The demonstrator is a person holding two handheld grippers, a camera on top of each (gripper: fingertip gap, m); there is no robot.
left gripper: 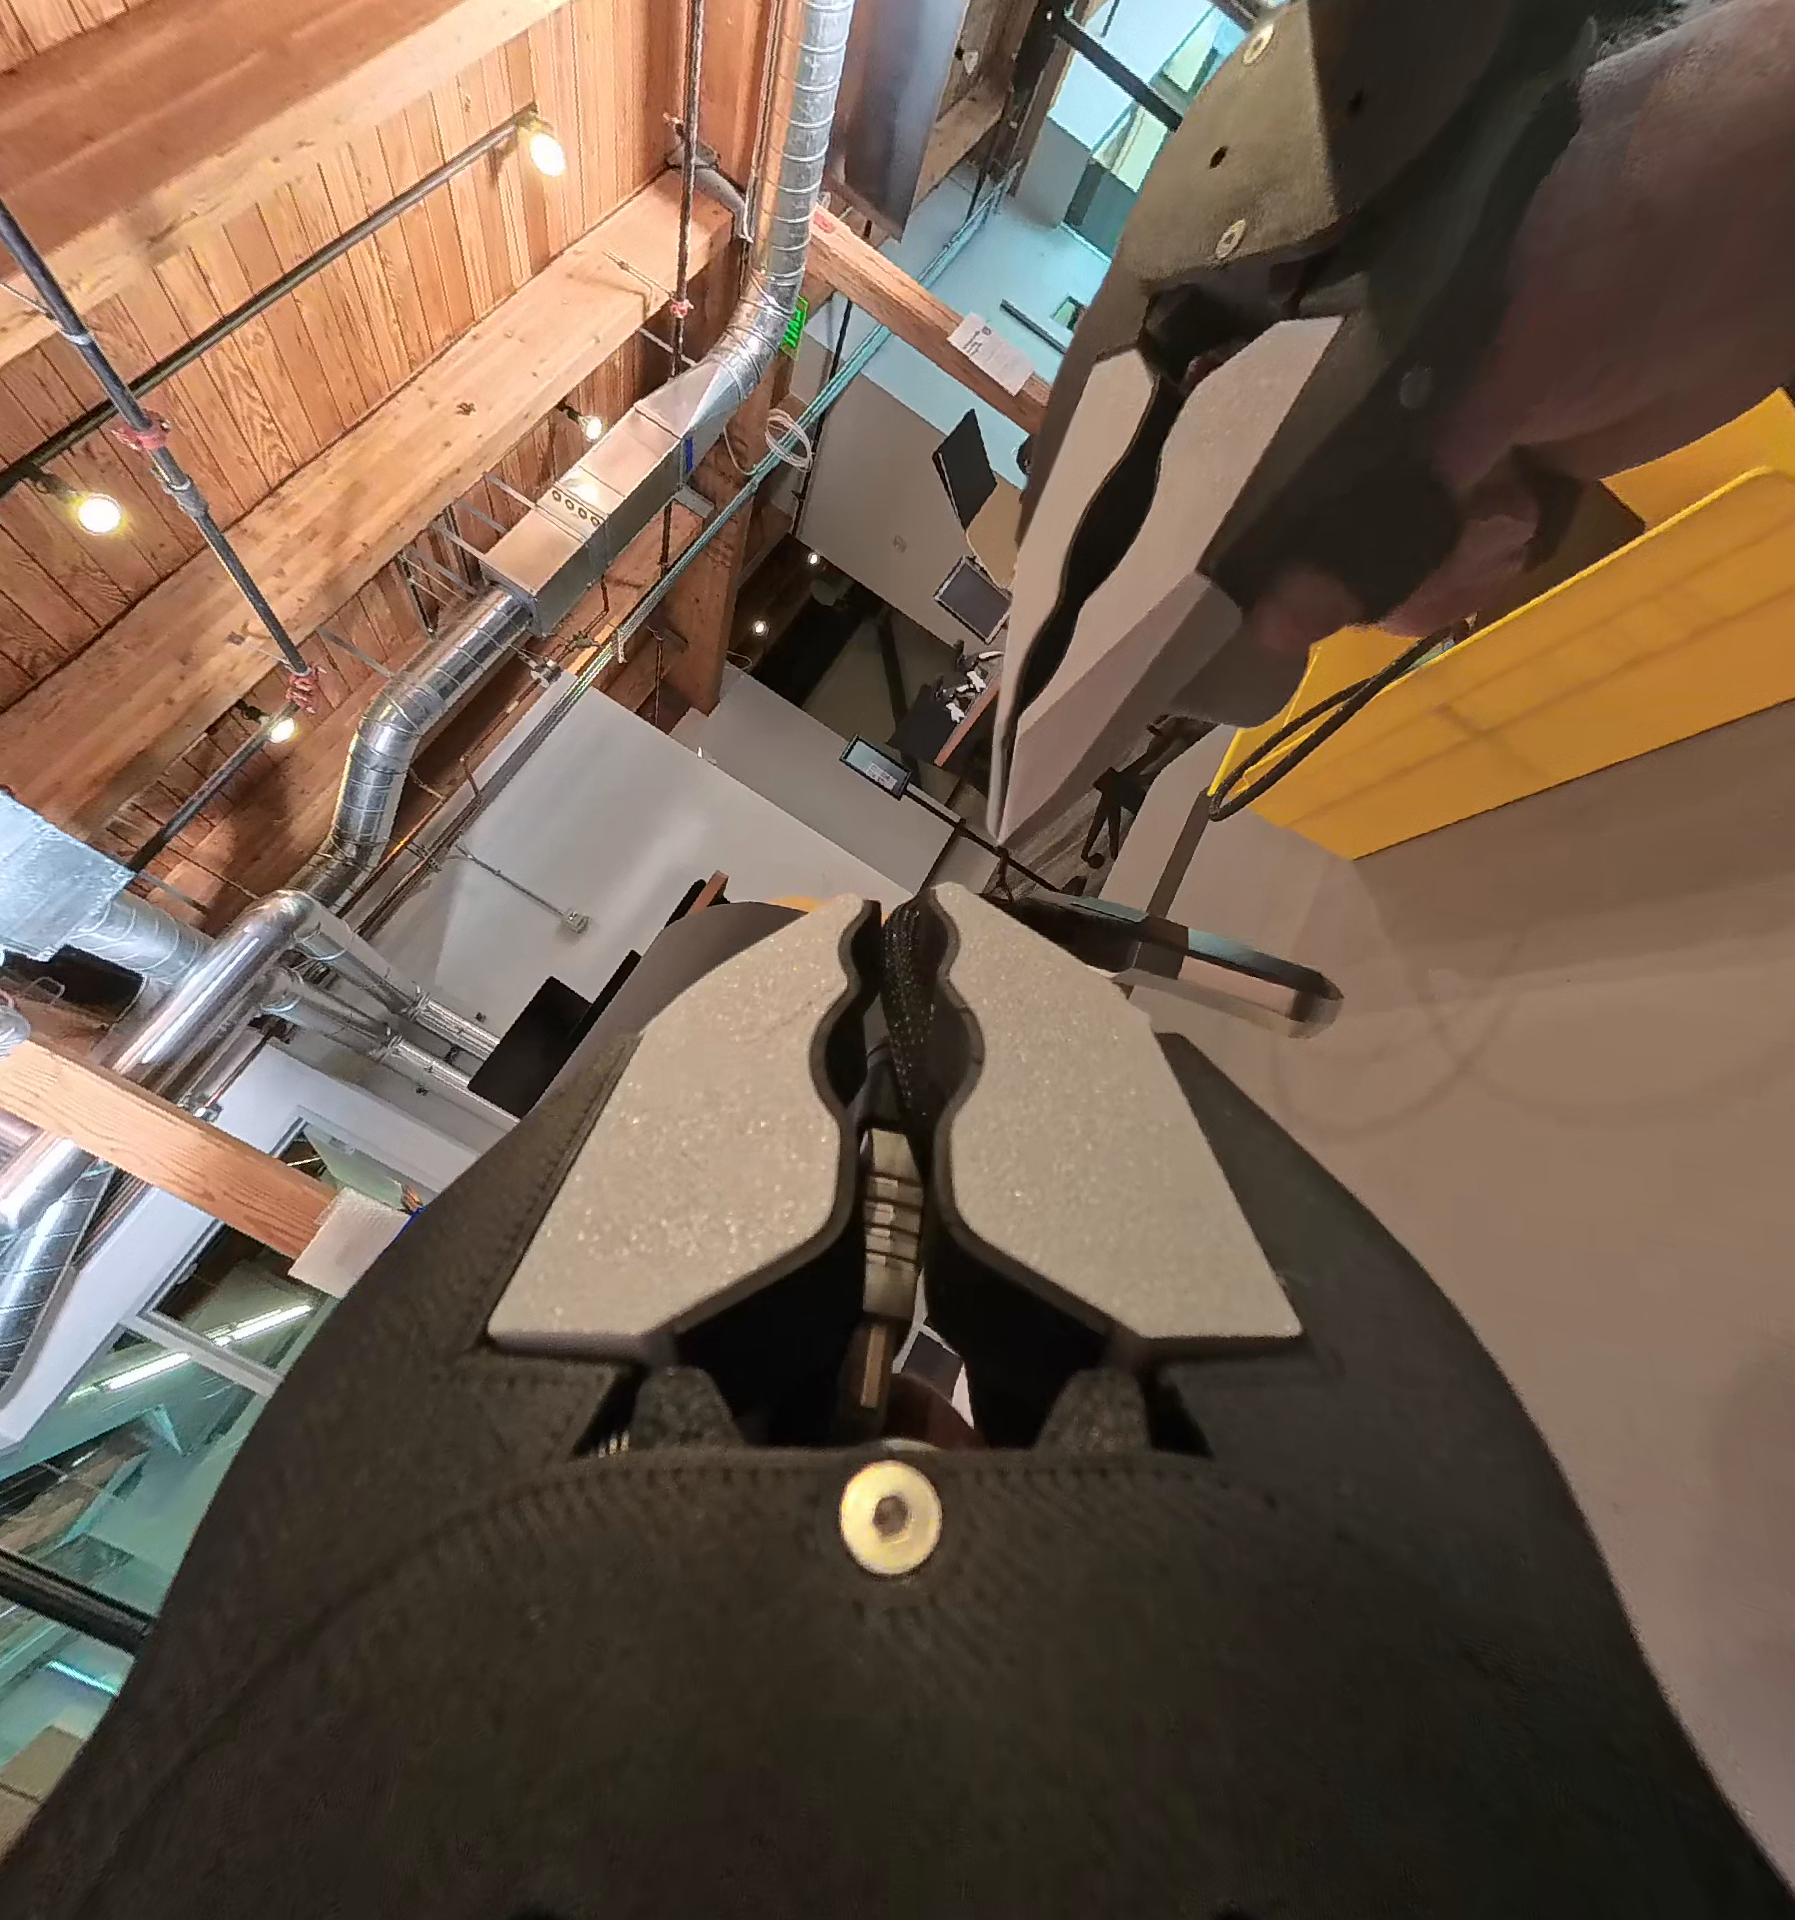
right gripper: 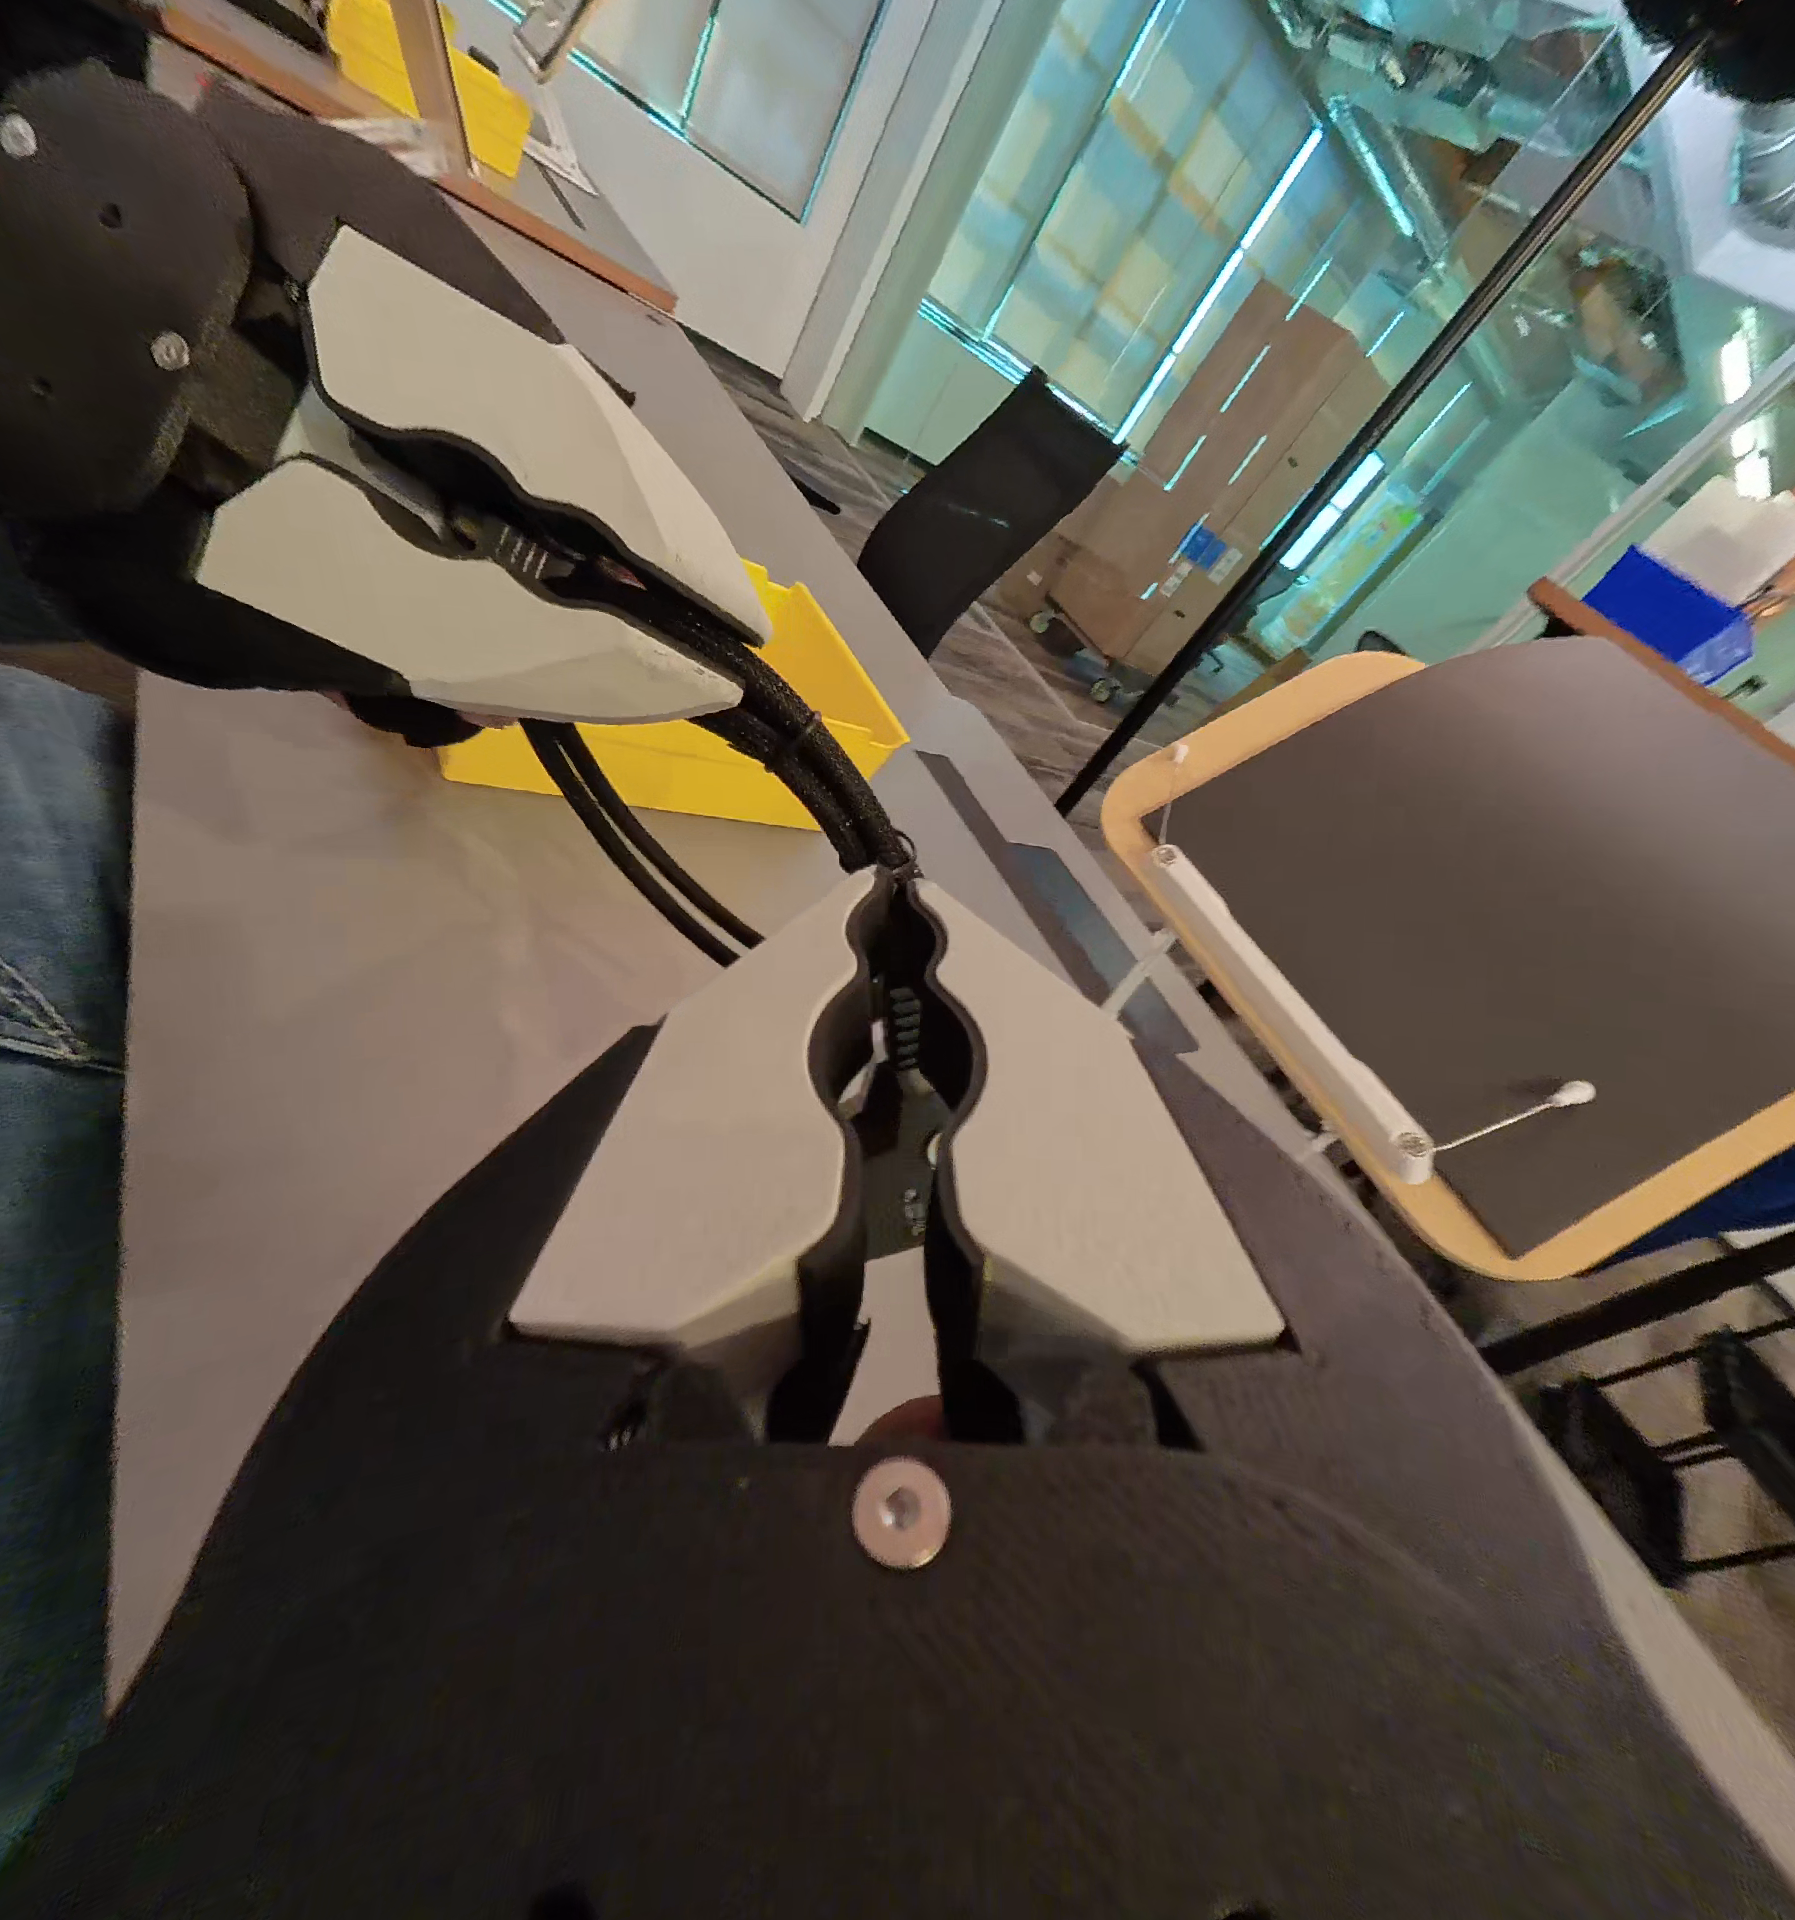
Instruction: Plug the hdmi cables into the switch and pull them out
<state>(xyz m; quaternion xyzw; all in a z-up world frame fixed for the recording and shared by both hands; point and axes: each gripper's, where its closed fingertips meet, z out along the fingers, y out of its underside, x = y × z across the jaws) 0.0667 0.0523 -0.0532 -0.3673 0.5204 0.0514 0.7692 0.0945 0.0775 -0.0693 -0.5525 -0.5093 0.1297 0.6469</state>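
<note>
My left gripper (left gripper: pixel 903 914) is shut on a black braided HDMI cable (left gripper: pixel 908 987), with the plug's body between the fingers. The right wrist view shows it at upper left (right gripper: pixel 742 660), clamped on the same cable bundle (right gripper: pixel 820 769). My right gripper (right gripper: pixel 898 883) is shut on a black HDMI plug (right gripper: pixel 905 1023) with a ribbed collar. The braided cables arc from its tips up to the left gripper. The right gripper also shows at the top right of the left wrist view (left gripper: pixel 1101 582), held by a hand. A small dark box with a shiny face (left gripper: pixel 1225 971) lies beside my left fingertips.
Both grippers are over a grey table (right gripper: pixel 353 1039). A yellow bin (right gripper: pixel 685 748) stands on it behind the cables and also shows in the left wrist view (left gripper: pixel 1558 707). A dark board with a wooden rim (right gripper: pixel 1495 935) stands to the right. A person's jeans (right gripper: pixel 10 1039) are at the left. Across from one pair of fingers to the other is roughly 5 cm.
</note>
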